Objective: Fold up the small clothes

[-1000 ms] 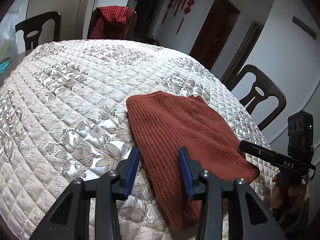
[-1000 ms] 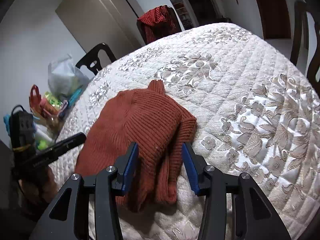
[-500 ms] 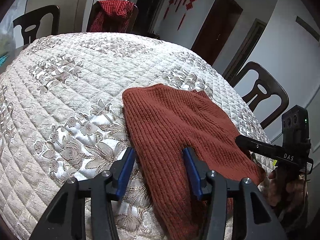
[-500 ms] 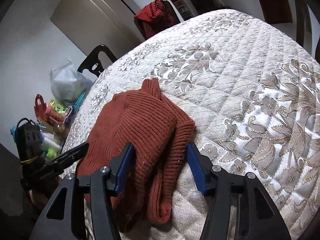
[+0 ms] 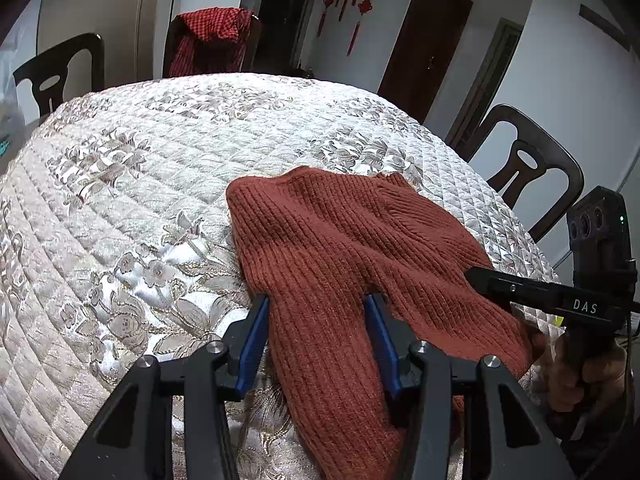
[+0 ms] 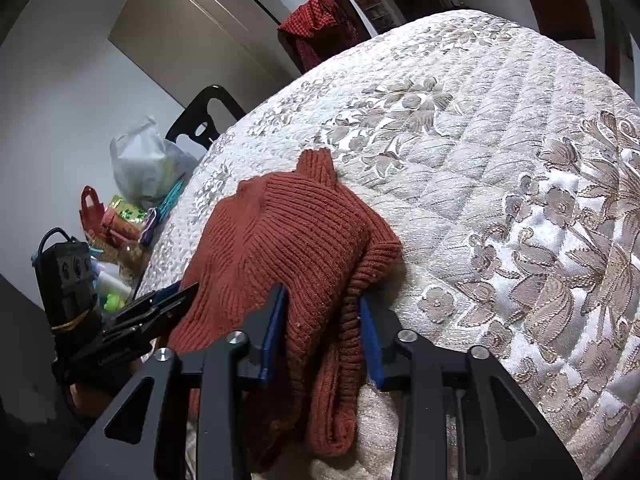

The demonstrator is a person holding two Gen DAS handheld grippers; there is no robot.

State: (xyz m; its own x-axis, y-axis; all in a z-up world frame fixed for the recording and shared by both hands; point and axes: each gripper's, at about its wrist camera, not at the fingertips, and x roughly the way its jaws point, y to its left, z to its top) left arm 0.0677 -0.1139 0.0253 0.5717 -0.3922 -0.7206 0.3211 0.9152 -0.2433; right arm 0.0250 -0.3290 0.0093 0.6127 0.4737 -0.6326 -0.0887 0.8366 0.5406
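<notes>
A rust-red ribbed knitted sweater (image 5: 352, 248) is seen lying partly folded at the near edge of the quilted floral table cover (image 5: 140, 184). Its near hem is straddled by the left gripper (image 5: 316, 332) and the right gripper (image 6: 322, 320), both jaw pairs closing on knit. The final fold is judged outstanding.

A rust-red ribbed sweater (image 5: 340, 248) lies on a white quilted tabletop (image 5: 140, 184) patterned with beige flowers; a red-and-black checked cloth (image 5: 208, 40) drapes a dark chair (image 5: 170, 46).
</notes>
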